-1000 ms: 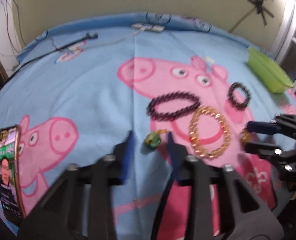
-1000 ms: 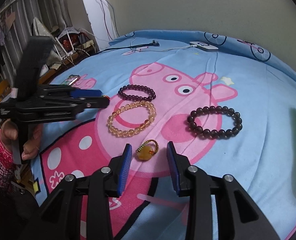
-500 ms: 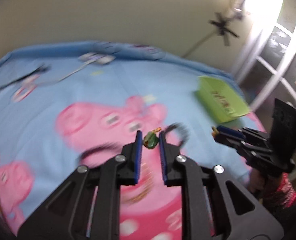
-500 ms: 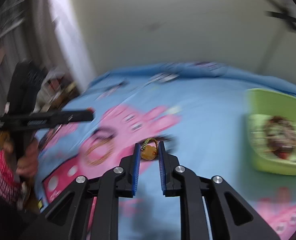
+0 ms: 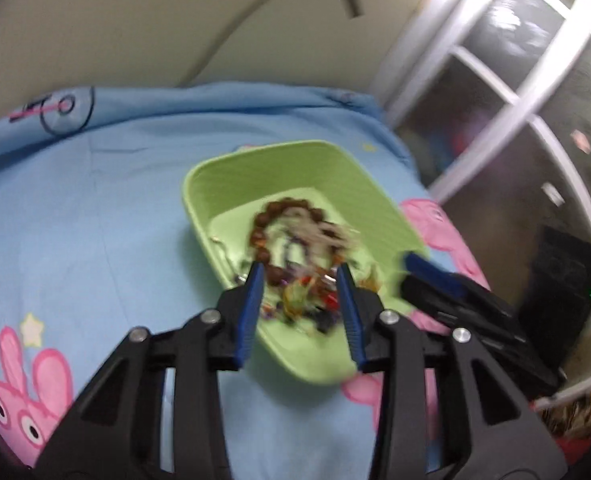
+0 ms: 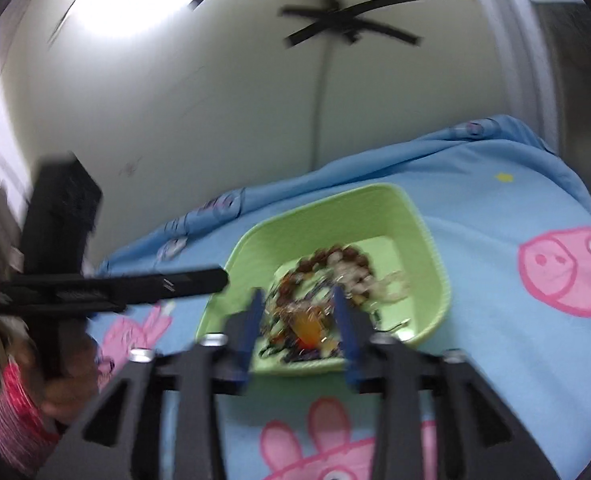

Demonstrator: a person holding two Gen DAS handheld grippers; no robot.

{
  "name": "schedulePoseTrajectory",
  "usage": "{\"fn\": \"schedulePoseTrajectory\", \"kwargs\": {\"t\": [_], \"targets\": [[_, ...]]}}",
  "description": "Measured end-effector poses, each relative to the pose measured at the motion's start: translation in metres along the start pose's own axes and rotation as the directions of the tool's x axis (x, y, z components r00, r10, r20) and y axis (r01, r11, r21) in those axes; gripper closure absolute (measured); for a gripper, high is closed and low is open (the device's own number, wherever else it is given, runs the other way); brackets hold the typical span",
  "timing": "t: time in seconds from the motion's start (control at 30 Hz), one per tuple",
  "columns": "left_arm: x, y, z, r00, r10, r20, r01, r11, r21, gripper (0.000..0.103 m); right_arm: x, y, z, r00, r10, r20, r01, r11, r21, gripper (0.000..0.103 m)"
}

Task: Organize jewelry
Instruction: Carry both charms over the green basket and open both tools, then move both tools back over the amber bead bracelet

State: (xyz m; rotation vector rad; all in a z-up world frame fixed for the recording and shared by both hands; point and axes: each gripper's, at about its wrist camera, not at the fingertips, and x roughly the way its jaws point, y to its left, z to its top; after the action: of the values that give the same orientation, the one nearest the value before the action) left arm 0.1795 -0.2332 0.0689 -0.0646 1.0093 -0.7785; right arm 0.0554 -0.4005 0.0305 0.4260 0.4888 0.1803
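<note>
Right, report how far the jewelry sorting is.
Done: a brown bead bracelet and more lie in the green tray. In hand: left gripper and right gripper, jaws just opening, release a green pendant and an amber pendant over it. Left: not visible here.

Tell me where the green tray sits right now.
In both wrist views the green tray lies on the blue cartoon bedsheet near the bed's far corner, holding piled jewelry, just beyond both grippers' open fingers.

The right gripper (image 6: 297, 322) hangs over the near end of the green tray (image 6: 435, 240), jaws just opened and parted, an orange pendant (image 6: 309, 330) blurred between them, not pinched. The left gripper (image 6: 219, 278) reaches the tray's left rim. Beaded bracelets (image 6: 335, 260) lie inside.
</note>
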Motion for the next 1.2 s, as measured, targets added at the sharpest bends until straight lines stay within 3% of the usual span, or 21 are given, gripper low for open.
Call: {"fn": "schedulePoseTrajectory", "kwargs": {"t": [0.13, 0.3, 0.47, 0.6, 0.67, 0.83, 0.97, 1.2], "targets": [[-0.022, 0.016, 0.001, 0.998, -0.023, 0.059, 0.026, 0.998, -0.057, 0.068, -0.020, -0.013, 0.007, 0.995, 0.022, 0.100, -0.026, 0.999, 0.045, 0.069], [-0.087, 0.041, -0.024, 0.983, 0.043, 0.180, -0.035, 0.998, -0.050, 0.068, -0.028, -0.004, 0.009, 0.987, 0.105, 0.119, -0.112, 0.992, 0.056, 0.069], [-0.161, 0.096, -0.079, 0.952, 0.175, 0.252, -0.148, 0.981, -0.123, 0.068, -0.017, 0.043, -0.002, 0.976, 0.213, 0.046, -0.210, 0.976, -0.050, 0.069], [-0.201, 0.134, -0.128, 0.920, 0.309, 0.242, -0.263, 0.943, -0.205, 0.068, 0.006, 0.081, -0.017, 0.963, 0.265, -0.052, -0.269, 0.958, -0.103, 0.071], [-0.213, 0.144, -0.149, 0.912, 0.340, 0.230, -0.290, 0.930, -0.224, 0.068, 0.021, 0.102, -0.030, 0.951, 0.282, -0.124, -0.297, 0.947, -0.123, 0.073], [-0.213, 0.153, -0.200, 0.920, 0.356, 0.167, -0.310, 0.918, -0.246, 0.067, 0.051, 0.150, -0.065, 0.909, 0.294, -0.294, -0.354, 0.919, -0.176, 0.081], [-0.192, 0.146, -0.217, 0.934, 0.337, 0.120, -0.302, 0.923, -0.237, 0.067, 0.062, 0.190, -0.094, 0.881, 0.254, -0.398, -0.381, 0.880, -0.283, 0.085], [-0.166, 0.140, -0.219, 0.920, 0.381, 0.091, -0.359, 0.913, -0.193, 0.067, 0.071, 0.224, -0.122, 0.850, 0.223, -0.477, -0.415, 0.841, -0.346, 0.085]]}}
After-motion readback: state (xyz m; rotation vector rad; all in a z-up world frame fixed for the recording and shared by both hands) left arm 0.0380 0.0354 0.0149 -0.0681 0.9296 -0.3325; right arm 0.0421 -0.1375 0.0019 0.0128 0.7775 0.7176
